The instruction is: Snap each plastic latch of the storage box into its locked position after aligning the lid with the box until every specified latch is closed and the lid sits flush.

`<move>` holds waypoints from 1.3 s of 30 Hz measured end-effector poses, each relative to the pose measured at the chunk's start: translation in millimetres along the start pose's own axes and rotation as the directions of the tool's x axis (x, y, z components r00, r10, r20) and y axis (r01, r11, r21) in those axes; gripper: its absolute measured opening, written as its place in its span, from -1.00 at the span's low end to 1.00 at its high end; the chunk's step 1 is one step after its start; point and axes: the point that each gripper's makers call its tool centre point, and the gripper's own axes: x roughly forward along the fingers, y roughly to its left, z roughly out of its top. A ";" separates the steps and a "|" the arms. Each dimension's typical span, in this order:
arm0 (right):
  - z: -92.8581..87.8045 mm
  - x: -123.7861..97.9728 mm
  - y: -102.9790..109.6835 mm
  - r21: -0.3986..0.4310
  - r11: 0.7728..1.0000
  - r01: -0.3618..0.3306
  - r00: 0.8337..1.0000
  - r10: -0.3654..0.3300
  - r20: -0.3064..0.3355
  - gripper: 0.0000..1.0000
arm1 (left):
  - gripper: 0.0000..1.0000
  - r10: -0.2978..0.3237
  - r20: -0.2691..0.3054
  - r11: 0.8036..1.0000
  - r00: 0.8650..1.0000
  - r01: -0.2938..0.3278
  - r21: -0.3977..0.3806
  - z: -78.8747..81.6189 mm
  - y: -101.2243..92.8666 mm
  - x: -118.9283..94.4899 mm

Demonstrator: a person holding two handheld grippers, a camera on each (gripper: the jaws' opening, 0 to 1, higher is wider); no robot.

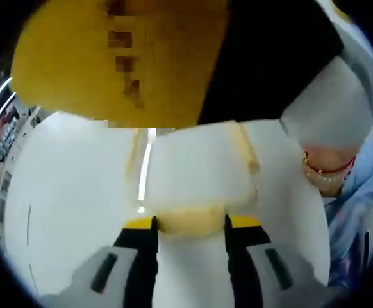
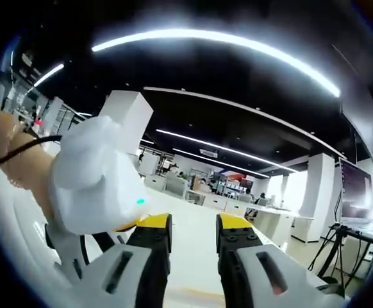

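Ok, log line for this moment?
left gripper: jaws either side of yellow latch, grip unclear | right gripper: open, empty, facing the office

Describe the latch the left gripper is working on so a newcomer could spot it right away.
Start at the broad white lid spread across the left gripper view. At its near edge, just beyond the left gripper, sits the latch: a raised, squarish white flap with a pale yellow lower rim, unlike the flat plain lid around it.

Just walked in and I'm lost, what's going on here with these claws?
A person is working on a white storage box lid with two handheld claws. The left claw sits open against the lid, straddling a pale yellowish latch. The right claw is open, holding nothing and aimed out across the office.
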 end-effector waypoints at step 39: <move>3.6 7.6 -8.3 -0.118 0.986 -0.121 0.989 0.109 -0.098 -0.49 | -0.19 -0.029 -0.121 1.000 0.992 0.029 -0.004 -38.6 21.9 -22.8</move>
